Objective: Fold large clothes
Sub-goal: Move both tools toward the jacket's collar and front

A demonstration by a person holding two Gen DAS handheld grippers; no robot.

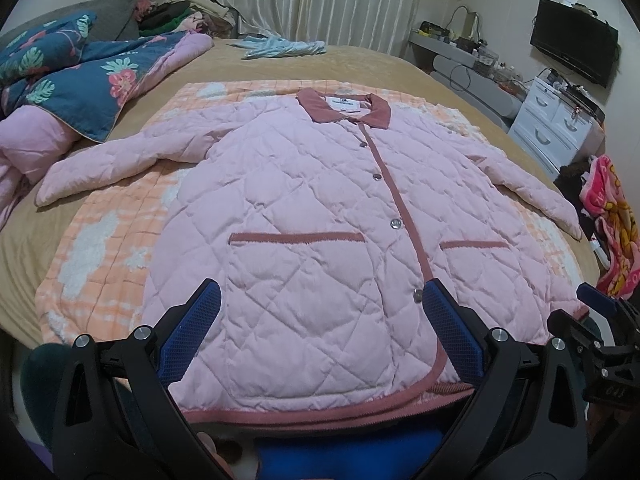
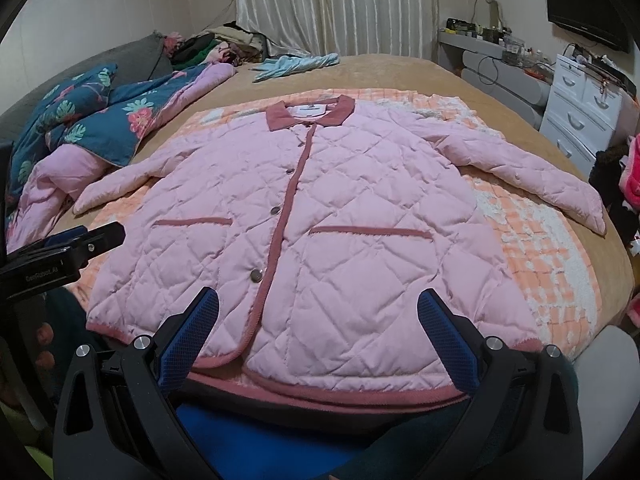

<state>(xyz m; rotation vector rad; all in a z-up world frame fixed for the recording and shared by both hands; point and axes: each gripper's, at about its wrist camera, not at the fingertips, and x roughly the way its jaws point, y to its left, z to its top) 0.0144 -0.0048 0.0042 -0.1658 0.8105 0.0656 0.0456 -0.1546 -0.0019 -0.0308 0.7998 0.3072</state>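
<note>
From my left gripper (image 1: 320,300) I look down at a big pink jacket (image 1: 304,216). It lies flat and buttoned on an orange and white checked blanket (image 1: 100,248) on the bed (image 1: 380,64). The jacket is puffy, with stitched diamond shapes all over. It has a dark pink collar (image 1: 344,110), dark pink edges and two pocket lines. Small round shiny buttons (image 1: 396,223) run down the front. A white tag sits inside the collar, but the writing is too small to read. Both sleeves stick out to the sides. My two fingers (image 1: 192,332) have bumpy blue pads on black arms. They are spread wide apart and hold nothing, just above the bottom of the jacket. My right gripper (image 1: 600,320) pokes in at the right edge. A blue quilt (image 1: 80,76) with flowers and leaves is bunched up on the left.

From my right gripper (image 2: 318,300) I see the same jacket (image 2: 320,216), with its hem close to me. These fingers (image 2: 448,336) are wide apart too, and empty. My left gripper (image 2: 72,252) shows at the left edge, and its black side reads "GenRobot.AI". White drawers (image 2: 580,116) stand on the right, and a pale ribbed curtain (image 2: 336,4) hangs behind the bed (image 2: 400,72).
</note>
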